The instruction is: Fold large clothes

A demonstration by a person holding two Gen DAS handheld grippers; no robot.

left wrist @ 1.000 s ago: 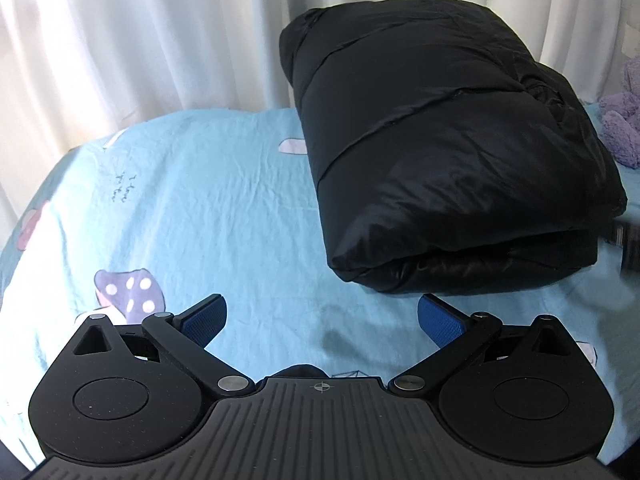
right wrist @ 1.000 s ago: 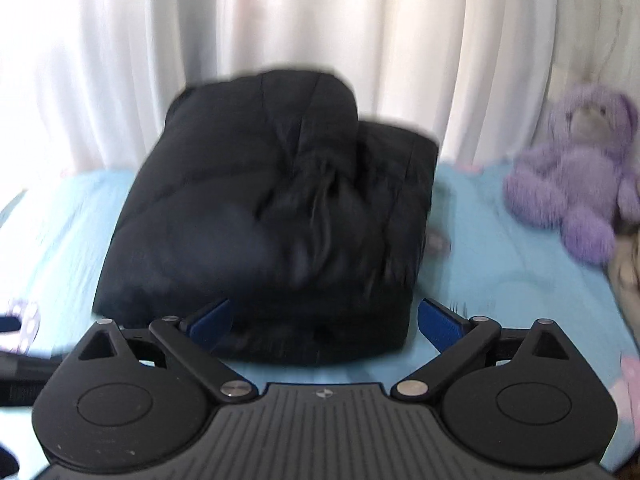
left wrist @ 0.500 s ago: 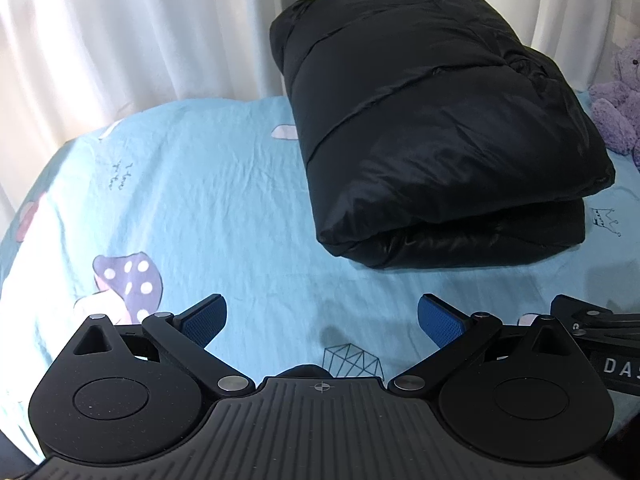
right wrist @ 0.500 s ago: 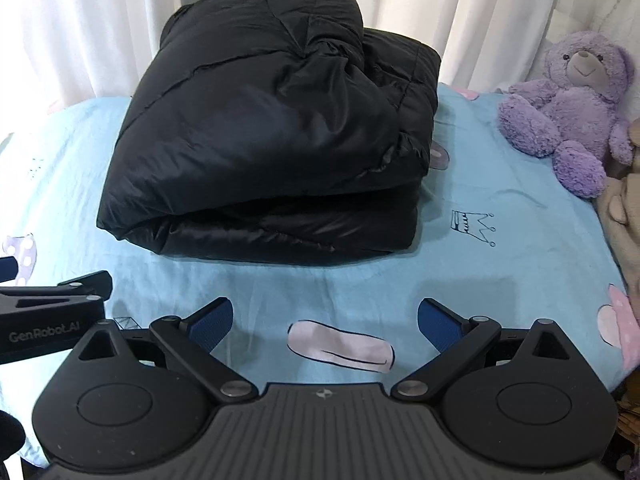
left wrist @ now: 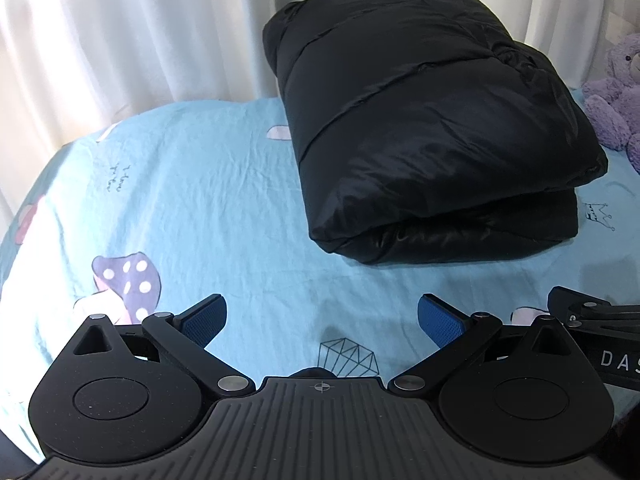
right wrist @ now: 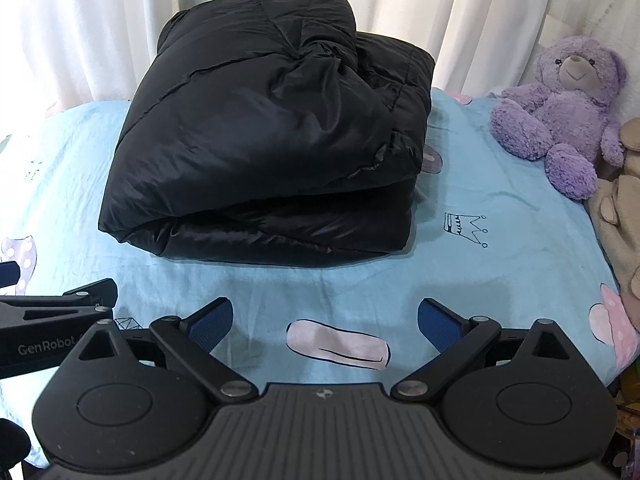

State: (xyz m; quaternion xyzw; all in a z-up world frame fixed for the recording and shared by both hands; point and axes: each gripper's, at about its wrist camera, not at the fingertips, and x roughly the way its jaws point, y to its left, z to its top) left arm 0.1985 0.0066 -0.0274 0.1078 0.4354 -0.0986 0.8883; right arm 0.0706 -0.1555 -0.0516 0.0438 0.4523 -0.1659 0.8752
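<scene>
A black puffer jacket [left wrist: 432, 128] lies folded into a thick bundle on the light blue bed sheet [left wrist: 192, 200]. It also shows in the right wrist view [right wrist: 272, 148], near the back of the bed. My left gripper [left wrist: 320, 318] is open and empty, hovering over the sheet in front of the jacket and apart from it. My right gripper [right wrist: 324, 320] is open and empty too, also well short of the jacket. The right gripper's side shows at the right edge of the left wrist view [left wrist: 592, 320]; the left gripper's side shows at the left of the right wrist view [right wrist: 56, 312].
A purple teddy bear [right wrist: 560, 112] sits at the right of the bed, with a beige plush toy [right wrist: 620, 208] beside it. White curtains [left wrist: 140, 28] hang behind the bed. The sheet [right wrist: 480, 248] carries printed cartoon shapes.
Both grippers have drawn back from the folded jacket toward the front of the bed. The jacket now sits farther off and lies still. Both stay open.
</scene>
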